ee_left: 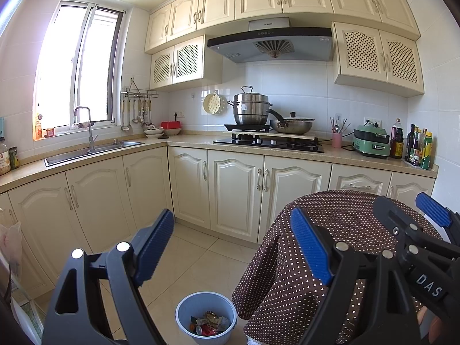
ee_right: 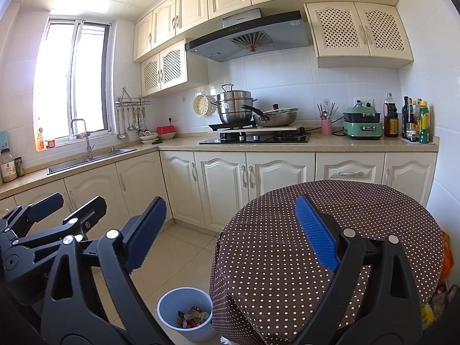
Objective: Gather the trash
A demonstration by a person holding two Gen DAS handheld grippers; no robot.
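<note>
Blue plastic trash bin (ee_right: 185,313) sits on the floor by the polka-dot table's (ee_right: 330,230) left edge, wrappers (ee_right: 192,316) inside too jumbled to count. Left gripper (ee_left: 231,247) and right gripper (ee_right: 230,233) both spread wide, holding nothing.

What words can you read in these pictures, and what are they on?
"DAS": white letters on the right hand-held gripper, in the left wrist view.
Range hood brand: too blurred to read.
Sauce bottles and jar labels: too small to read.
</note>
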